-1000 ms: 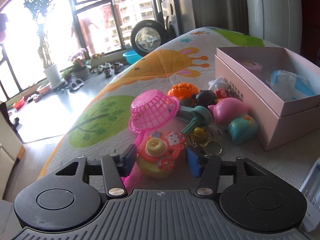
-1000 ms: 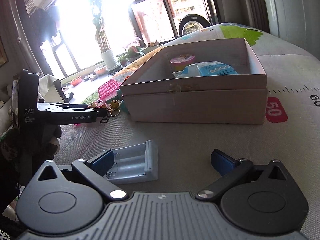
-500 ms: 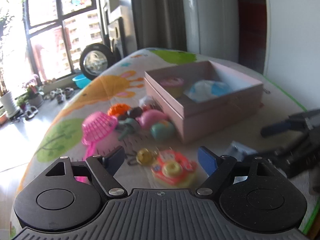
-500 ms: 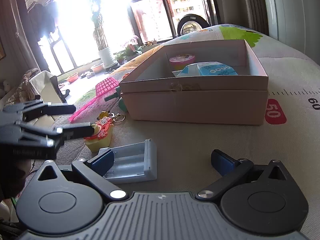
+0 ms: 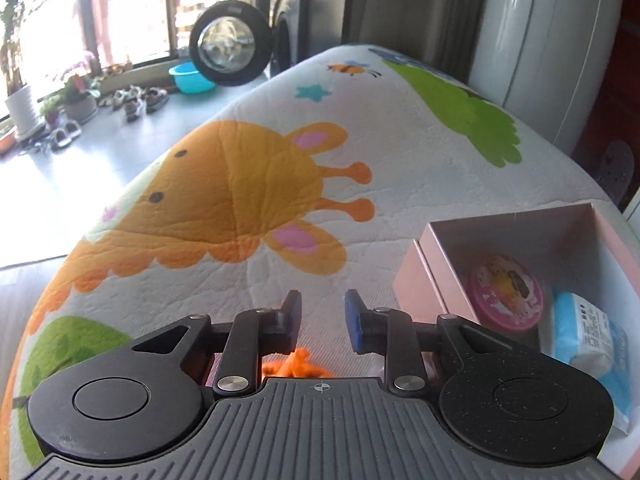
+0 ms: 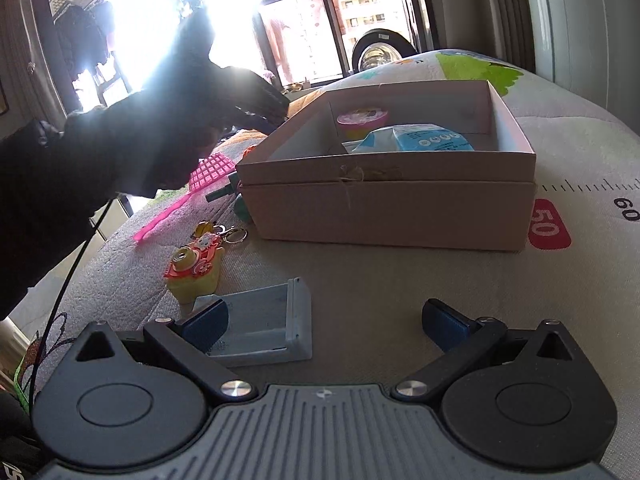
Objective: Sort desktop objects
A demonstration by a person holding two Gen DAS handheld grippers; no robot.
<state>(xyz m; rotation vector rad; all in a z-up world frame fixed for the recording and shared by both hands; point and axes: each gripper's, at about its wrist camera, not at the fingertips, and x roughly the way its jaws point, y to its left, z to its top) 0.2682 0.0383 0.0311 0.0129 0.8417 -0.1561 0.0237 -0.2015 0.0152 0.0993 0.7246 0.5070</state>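
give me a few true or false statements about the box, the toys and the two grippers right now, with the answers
1. The pink box holds a round pink tin and a blue-and-white packet. True.
2. The toy camera lies inside the box. False: it sits on the mat outside the box, next to the grey battery holder.
3. The right gripper is open with nothing between its fingers. True.
4. The left gripper holds the toy camera. False: its jaws have just closed to a narrow gap with nothing in it.
5. The pink swatter lies in the box. False: it lies on the mat to the left of the box.
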